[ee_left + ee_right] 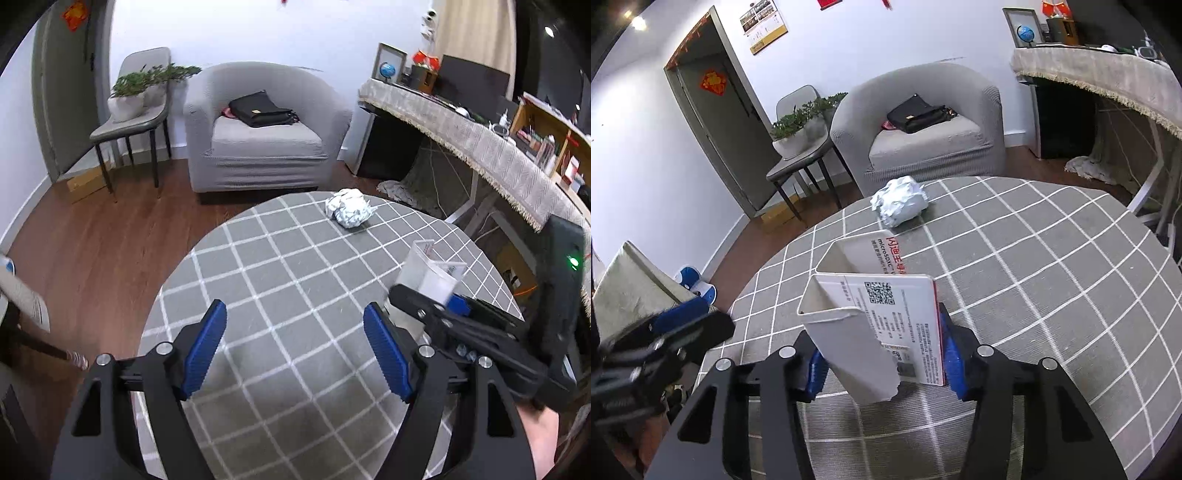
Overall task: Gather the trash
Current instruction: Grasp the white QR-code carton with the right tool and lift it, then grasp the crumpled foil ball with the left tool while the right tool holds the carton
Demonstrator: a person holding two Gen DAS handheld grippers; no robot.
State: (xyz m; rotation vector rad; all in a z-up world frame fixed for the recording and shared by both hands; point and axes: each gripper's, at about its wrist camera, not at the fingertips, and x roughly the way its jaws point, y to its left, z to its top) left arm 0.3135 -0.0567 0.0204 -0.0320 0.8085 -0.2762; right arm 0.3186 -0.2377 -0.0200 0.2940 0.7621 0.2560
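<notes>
Right wrist view shows your right gripper [882, 363] clamped on an opened white cardboard box [875, 314], its blue pads pressing the box's two sides; the box has a QR code and red print, and its torn-open flap hangs toward the camera. You hold it over the near part of the round table [1052, 258], which wears a grey cloth with a white grid. Beyond the box, near the table's far edge, a crumpled ball of pale paper [899, 201] lies on the cloth, well apart from both grippers. Your left gripper [665, 332] appears blurred at the left border of this view, beside the table's edge. In the left wrist view, your left gripper [295, 347] stands with its jaws spread wide and nothing between them, only bare cloth below. The box [430, 273] shows to its right, in the right gripper [436, 306], and the crumpled ball [349, 208] sits farther ahead. Behind the table are a grey armchair [258, 147] with a black bag [260, 109] on its seat and a chair carrying potted plants [144, 88].
</notes>
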